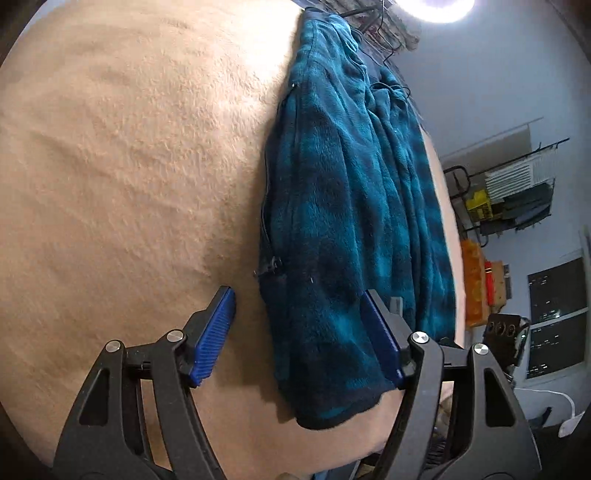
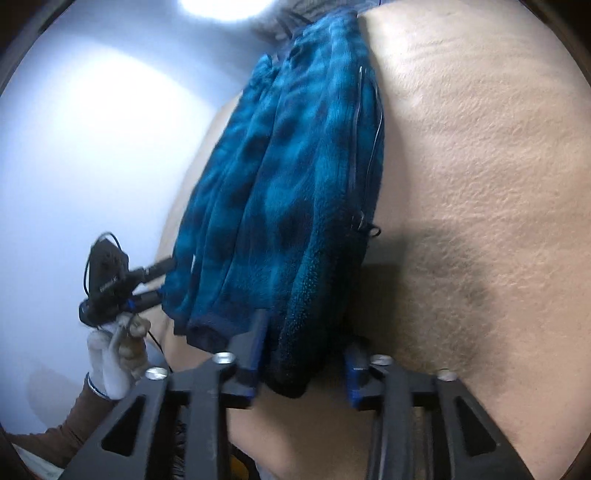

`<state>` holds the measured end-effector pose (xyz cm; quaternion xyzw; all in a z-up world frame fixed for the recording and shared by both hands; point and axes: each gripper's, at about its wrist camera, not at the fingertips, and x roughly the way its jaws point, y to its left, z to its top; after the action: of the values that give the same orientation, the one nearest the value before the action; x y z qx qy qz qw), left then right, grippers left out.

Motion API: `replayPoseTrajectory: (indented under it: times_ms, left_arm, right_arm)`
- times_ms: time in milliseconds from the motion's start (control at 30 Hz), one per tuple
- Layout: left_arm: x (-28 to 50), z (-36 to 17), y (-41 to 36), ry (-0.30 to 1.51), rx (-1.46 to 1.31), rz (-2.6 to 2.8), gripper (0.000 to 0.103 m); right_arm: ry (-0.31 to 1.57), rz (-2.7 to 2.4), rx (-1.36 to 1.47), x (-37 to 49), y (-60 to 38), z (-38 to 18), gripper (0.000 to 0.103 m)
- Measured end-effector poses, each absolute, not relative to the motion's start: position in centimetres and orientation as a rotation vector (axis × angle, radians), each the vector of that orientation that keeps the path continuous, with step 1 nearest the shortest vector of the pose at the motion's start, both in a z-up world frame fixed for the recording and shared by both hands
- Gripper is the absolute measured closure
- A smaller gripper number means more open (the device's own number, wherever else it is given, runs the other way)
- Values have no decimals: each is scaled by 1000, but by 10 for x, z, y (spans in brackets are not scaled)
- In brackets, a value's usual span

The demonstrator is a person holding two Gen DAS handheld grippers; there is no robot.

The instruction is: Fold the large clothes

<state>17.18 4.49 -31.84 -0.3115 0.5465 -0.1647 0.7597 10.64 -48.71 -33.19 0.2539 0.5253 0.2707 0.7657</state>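
A teal and dark-blue plaid fleece jacket [image 1: 347, 206] lies in a long folded bundle on a beige fuzzy blanket [image 1: 122, 155]. Its zipper runs along the edge that meets the blanket. My left gripper [image 1: 299, 332] is open, its blue pads on either side of the jacket's near end, the right pad touching the fleece. In the right wrist view the jacket [image 2: 280, 192] stretches away from me, and my right gripper [image 2: 303, 354] is open with the jacket's near end between its jaws. The left gripper [image 2: 110, 280] and the gloved hand holding it show at the left.
The blanket [image 2: 480, 184] covers the whole surface. Beyond its edge stand a rack with stacked items [image 1: 517, 199], an orange box [image 1: 474, 284] and a pale blue wall [image 2: 92, 129]. A bright lamp [image 1: 436, 7] shines overhead.
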Motion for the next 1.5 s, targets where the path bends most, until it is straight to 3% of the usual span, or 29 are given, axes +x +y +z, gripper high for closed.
replayPoseTrajectory:
  times_ms: [67, 300, 367, 433, 600, 1133, 1500]
  left_arm:
    - [167, -320, 46, 1177, -705, -364, 33]
    - [161, -327, 30, 1206, -751, -421, 50]
    - [162, -326, 23, 1201, -729, -431, 52]
    - [165, -327, 17, 1220, -731, -449, 70]
    - [167, -324, 15, 1211, -788, -468, 85]
    - [211, -256, 12, 1054, -907, -575, 89]
    - [266, -239, 10, 1044, -837, -528, 89]
  right_arm:
    - [1109, 597, 576, 105, -497, -330, 43]
    - [1120, 669, 630, 122, -494, -340, 43]
    - [1128, 692, 605, 128, -485, -342, 51]
    - [1138, 711, 611, 137, -474, -343, 61]
    - [1138, 750, 641, 146, -469, -343, 77]
    - [970, 810, 808, 185, -468, -283, 83]
    - [935, 729, 731, 244, -470, -256, 83]
